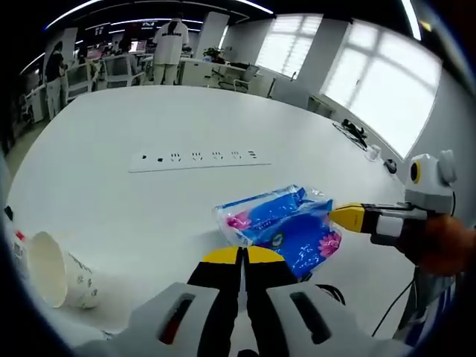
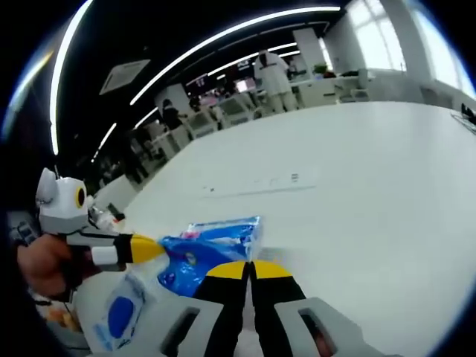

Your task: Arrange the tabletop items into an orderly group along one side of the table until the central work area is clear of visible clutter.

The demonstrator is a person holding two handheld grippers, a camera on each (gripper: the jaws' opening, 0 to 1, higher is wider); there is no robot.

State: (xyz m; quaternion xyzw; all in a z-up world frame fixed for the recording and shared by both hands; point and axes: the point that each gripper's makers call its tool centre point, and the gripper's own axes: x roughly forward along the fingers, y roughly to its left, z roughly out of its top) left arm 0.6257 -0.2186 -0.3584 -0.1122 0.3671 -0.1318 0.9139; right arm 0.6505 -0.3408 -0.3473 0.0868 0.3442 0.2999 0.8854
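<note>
Both grippers meet at the blue tissue pack, which I judge ready to carry to the worktop's edge.

Left gripper view: left gripper (image 1: pixel 240 255) jaws together, empty, just beside the tissue pack (image 1: pixel 281 225); right gripper (image 1: pixel 348 216) touches the pack; paper cup (image 1: pixel 58 269) lies well apart; socket strip (image 1: pixel 198 158) beyond.
Right gripper view: right gripper (image 2: pixel 251 271) jaws together beside the pack (image 2: pixel 207 251); another wrapped packet (image 2: pixel 117 314) near it. Next: open and clamp.

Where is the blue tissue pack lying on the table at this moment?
In the left gripper view, the blue tissue pack lies on the white table, just ahead of the left claw, with the right claw touching its right edge.
</note>
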